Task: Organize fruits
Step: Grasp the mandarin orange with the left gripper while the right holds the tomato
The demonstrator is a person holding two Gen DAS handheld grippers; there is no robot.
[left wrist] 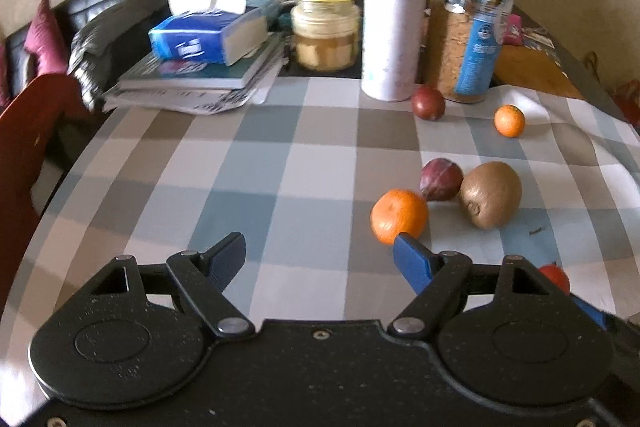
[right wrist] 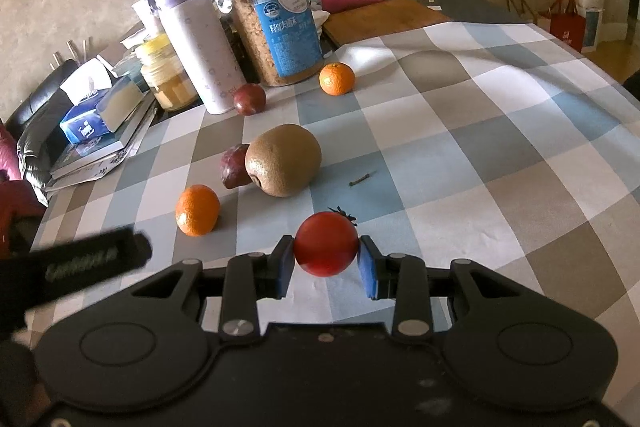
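Over the checked tablecloth [left wrist: 280, 163], in the left wrist view, the left gripper [left wrist: 320, 259] hangs with its jaws wide apart and nothing between them. Just beyond its right fingertip lies a mandarin [left wrist: 399, 215], with a dark red fruit [left wrist: 441, 179] and a kiwi [left wrist: 490, 194] close behind it, those two touching. Farther back sit a second dark red fruit [left wrist: 428, 103] and a smaller mandarin [left wrist: 509, 121], near a lilac flask [left wrist: 390, 19] and a clear jar [left wrist: 468, 27]. A tissue pack [left wrist: 204, 35] rests on stacked books [left wrist: 192, 79].

From the right wrist view, the right gripper [right wrist: 326, 261] is clamped on a red tomato [right wrist: 326, 243], blue pads pressing both its sides above the cloth. Ahead lie the kiwi [right wrist: 284, 159], the near mandarin [right wrist: 197, 209] and a small twig [right wrist: 362, 180]. Part of the left gripper [right wrist: 92, 259] shows blurred at left.
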